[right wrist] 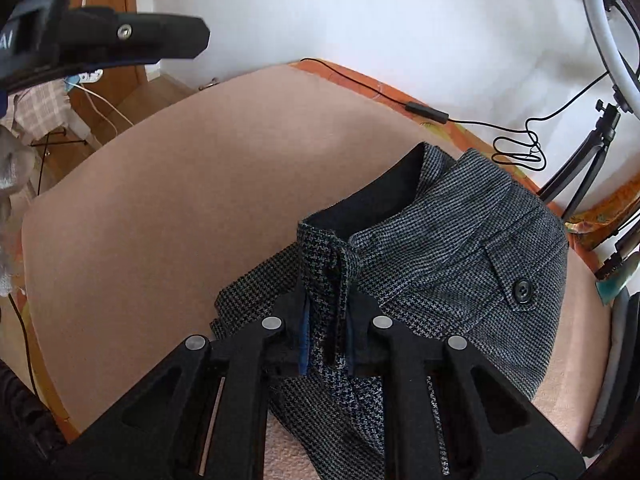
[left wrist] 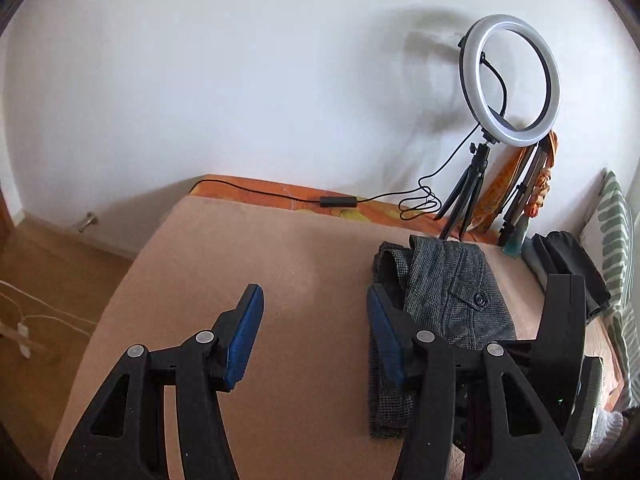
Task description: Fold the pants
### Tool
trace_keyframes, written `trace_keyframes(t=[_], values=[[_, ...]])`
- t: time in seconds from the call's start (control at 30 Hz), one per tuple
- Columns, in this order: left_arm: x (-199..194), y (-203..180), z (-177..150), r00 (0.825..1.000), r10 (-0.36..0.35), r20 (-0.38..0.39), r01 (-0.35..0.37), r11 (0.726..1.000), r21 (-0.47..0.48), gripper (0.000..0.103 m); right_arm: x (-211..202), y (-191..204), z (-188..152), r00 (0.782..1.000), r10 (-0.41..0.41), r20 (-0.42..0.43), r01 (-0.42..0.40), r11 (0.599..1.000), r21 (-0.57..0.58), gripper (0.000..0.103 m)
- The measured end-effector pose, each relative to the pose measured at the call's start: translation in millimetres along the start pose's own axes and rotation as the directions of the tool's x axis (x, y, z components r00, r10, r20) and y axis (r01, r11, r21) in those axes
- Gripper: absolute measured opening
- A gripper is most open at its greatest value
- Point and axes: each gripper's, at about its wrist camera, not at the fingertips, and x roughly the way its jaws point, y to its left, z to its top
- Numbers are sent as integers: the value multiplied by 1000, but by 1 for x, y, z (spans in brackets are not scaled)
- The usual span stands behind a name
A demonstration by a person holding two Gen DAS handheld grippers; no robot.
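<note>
Left gripper (left wrist: 314, 322): spread wide, holding nothing, above the blanket (left wrist: 240, 280).
Right gripper (right wrist: 327, 336): pinching a fold of the pants (right wrist: 460, 248).
Pants: bunched on the blanket, right of the left gripper.

The pants (right wrist: 440, 248) are grey-and-black houndstooth with a black button (right wrist: 522, 290) and black lining. Both grippers are black with blue pads (left wrist: 244, 336). The near blanket (left wrist: 248, 264) is plain peach-pink; the far sheet (left wrist: 304, 194) orange-patterned.
</note>
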Motion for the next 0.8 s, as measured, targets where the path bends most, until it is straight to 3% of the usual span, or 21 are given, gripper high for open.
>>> trace_keyframes(t=[0.17, 0.27, 0.4, 0.5, 0.67, 0.8], values=[[4, -3, -2, 1000, -6, -13, 6, 1000, 0, 53, 6, -4, -4, 999, 39, -4, -39, 999, 6, 15], [8, -4, -6, 999, -17, -31, 17, 1000, -4, 58, -1, -15, -2, 992, 121, 19, -122, 991, 60, 27], [9, -5, -12, 997, -53, -60, 51, 998, -38, 59, -28, -38, -11, 964, 251, 82, -263, 946, 190, 32], [7, -4, -18, 992, -98, -85, 88, 990, -109, 61, -52, -62, -26, 940, 306, 149, -337, 899, 280, 46], [8, -3, -37, 968, -209, -138, 160, 940, -301, 62, -83, -111, -55, 911, 342, 230, -409, 819, 402, 58], [11, -17, -66, 940, -286, -183, 197, 899, -392, 62, -89, -150, -76, 915, 332, 230, -404, 776, 484, 65]])
